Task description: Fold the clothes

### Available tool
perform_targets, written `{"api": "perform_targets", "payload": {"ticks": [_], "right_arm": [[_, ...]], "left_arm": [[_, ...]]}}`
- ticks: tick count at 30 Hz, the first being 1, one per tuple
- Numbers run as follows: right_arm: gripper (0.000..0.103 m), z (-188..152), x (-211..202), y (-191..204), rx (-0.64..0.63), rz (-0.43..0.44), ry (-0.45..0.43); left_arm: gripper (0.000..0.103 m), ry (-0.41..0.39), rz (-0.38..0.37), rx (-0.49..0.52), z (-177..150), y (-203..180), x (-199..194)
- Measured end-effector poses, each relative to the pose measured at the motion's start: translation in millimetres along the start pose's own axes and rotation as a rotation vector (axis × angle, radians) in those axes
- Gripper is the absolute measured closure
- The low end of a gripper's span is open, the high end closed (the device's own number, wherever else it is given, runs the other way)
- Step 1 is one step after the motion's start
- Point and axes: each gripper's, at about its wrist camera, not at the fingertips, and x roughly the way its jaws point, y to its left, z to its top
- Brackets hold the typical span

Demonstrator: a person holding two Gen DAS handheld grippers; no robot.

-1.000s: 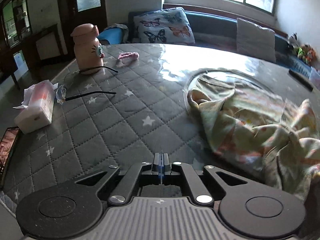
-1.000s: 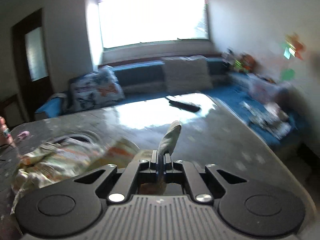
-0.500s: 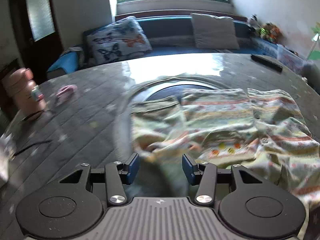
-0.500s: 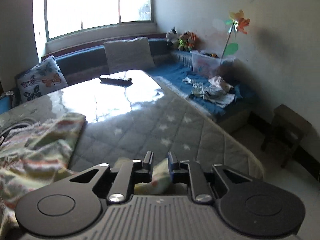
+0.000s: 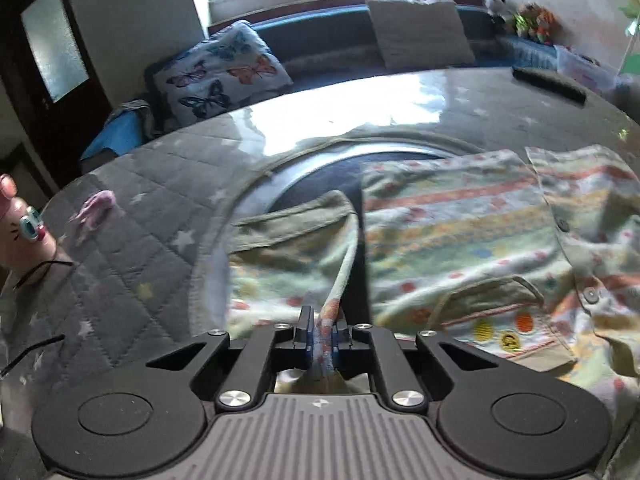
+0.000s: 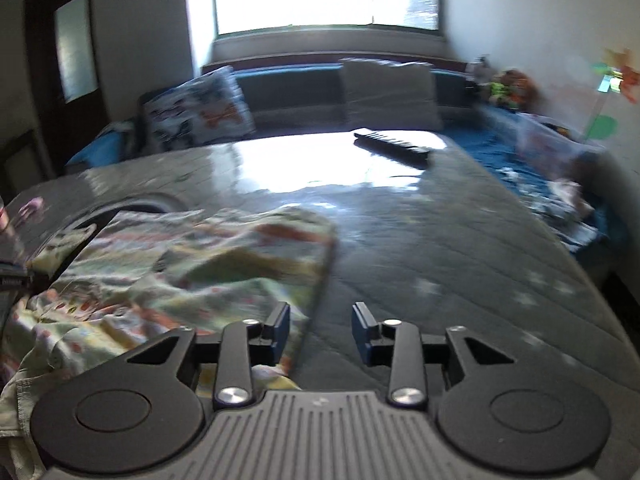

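On the quilted grey table (image 5: 132,216), the patterned garment (image 5: 460,232) lies spread over the near middle. The left gripper (image 5: 322,336) has its jaws pinched onto a raised edge of that garment. The right gripper (image 6: 320,330) hovers with jaws apart beside the cloth's right edge, holding nothing.

Bare quilted table (image 6: 460,264) right of shirt (image 6: 192,264): open passage. Remote (image 6: 394,146) at far edge. Left side: pink bottle (image 5: 20,228), black cable (image 5: 36,344), pink scrap (image 5: 94,210) obstruct.
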Motion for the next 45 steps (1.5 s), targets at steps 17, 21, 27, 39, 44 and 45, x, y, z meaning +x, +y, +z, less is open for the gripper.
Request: {"api": "perform_targets", "payload": {"ticks": [17,21,27,39,44,45], "right_arm": [[0.065,7.5,62.2,40.9,-0.028,0.087,0.100],[0.059,8.4,66.3,48.7,-0.047,0.097,0.105],[0.059,17.4,67.7,60.9,-0.052,0.121,0.095],[0.059,18.7,73.6,83.5,-0.068,0.144,0.098],[0.058,18.1,74.8,84.0,-0.067,0.143,0.100],[0.058,18.1,75.1,83.9,-0.067,0.142,0.101]], "left_arm": [[0.099,0.009,0.159,-0.497,-103.8,127.8,-72.8],[0.088,0.024,0.188,-0.580,-123.0,148.5,-87.9],[0.058,0.021,0.267,-0.567,-122.9,151.5,-94.3],[0.019,-0.027,0.379,-0.265,-104.0,114.7,-77.9],[0.019,-0.055,0.376,-0.428,-104.6,143.3,-78.1],[0.019,-0.058,0.380,-0.484,-107.6,153.2,-80.4]]}}
